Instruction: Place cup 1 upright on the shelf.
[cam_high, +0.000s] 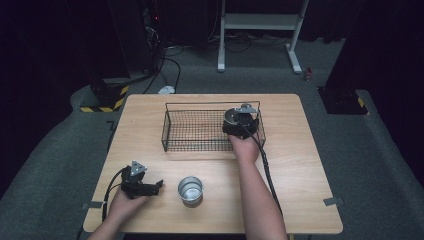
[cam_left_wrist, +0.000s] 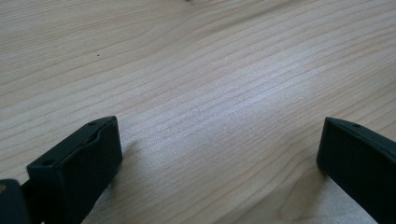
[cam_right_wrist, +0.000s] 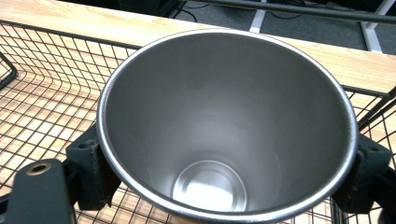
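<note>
One wooden table (cam_high: 300, 165) stands on grey carpet (cam_high: 380, 165) amid dark surroundings.

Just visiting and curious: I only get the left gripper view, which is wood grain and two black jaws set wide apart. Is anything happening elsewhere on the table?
Observer: Yes. The right gripper has its jaws clamped on the sides of a steel cup, at the right end of a wire basket.
Operator: Is anything inside that cup?
Observer: No. The right gripper view looks straight into it, and the bottom is bare metal.
Operator: Is there anything close to my gripper?
Observer: A second steel cup stands upright on the table, just to the right of the left gripper, and nothing touches it.
</note>
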